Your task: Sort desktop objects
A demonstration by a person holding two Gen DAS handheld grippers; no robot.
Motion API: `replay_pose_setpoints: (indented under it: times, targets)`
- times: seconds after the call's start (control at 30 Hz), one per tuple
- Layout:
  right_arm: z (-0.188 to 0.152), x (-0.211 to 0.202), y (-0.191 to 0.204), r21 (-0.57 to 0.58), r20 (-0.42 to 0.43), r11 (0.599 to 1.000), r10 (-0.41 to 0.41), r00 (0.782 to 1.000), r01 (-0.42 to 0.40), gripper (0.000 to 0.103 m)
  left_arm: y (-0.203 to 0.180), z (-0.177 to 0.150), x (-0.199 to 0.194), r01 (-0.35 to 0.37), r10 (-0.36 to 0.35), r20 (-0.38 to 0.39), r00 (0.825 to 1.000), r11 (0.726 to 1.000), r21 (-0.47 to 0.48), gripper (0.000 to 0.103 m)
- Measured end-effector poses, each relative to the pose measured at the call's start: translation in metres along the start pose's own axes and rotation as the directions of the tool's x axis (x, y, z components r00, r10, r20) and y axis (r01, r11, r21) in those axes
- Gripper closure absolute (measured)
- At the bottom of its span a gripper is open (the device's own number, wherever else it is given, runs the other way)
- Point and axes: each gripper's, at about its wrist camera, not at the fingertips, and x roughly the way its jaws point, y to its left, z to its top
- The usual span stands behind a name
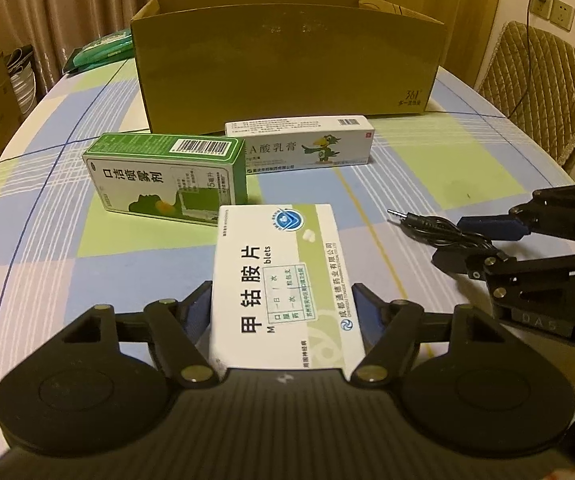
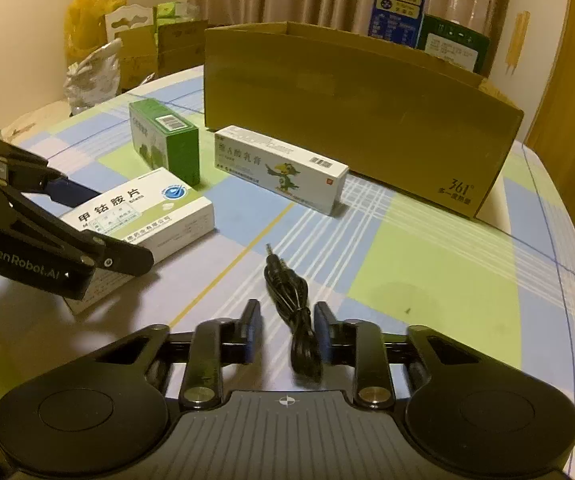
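The white tablet box (image 1: pixel 283 284), flat and printed in green, lay on the surface between the left hand-held gripper (image 1: pixel 283 312)'s pads, apparently clamped; a loose grip could drop it; the right hand-held gripper (image 2: pixel 287 332) stood slightly apart around the black cable (image 2: pixel 293 300), which might slip free.

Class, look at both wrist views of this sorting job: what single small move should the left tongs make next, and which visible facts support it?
Probably lift the white tablet box slightly off the tablecloth. The left tongs already straddle its near end, fingers against both sides, and the open cardboard box stands just behind, with the green box in between, so raising it first seems wise.
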Motion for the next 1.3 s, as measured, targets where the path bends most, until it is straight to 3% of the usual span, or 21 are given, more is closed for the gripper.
replay_pose_setpoints:
  times: [0.07, 0.17, 0.4, 1.07, 1.3]
  targets:
    - [0.0, 0.0, 0.002, -0.002, -0.008, 1.0, 0.0, 1.0, 0.0, 0.092, 0.0, 0.0, 0.0, 0.004, -0.004, 0.0, 1.0, 1.0, 0.001, 0.036]
    - [0.0, -0.001, 0.004, 0.001, -0.013, 1.0, -0.002, 1.0, 0.002, 0.093, -0.002, 0.001, -0.004, 0.02, -0.02, 0.009, 1.0, 1.0, 0.004, 0.036]
    - [0.006, -0.012, -0.001, 0.051, 0.052, 0.998, -0.025, 0.998, 0.022, 0.093, -0.006, 0.006, -0.01, 0.033, -0.034, 0.035, 0.999, 0.999, 0.008, 0.036]
    - [0.015, -0.028, -0.007, 0.125, 0.095, 0.991, -0.06, 0.994, 0.048, 0.093, -0.008, 0.013, -0.023, 0.029, -0.03, 0.064, 0.997, 1.0, 0.004, 0.036]
    - [0.03, -0.04, -0.013, 0.14, 0.147, 0.987, -0.097, 0.984, 0.077, 0.093, -0.006, 0.023, -0.035, 0.035, -0.035, 0.095, 0.995, 0.999, -0.003, 0.036]
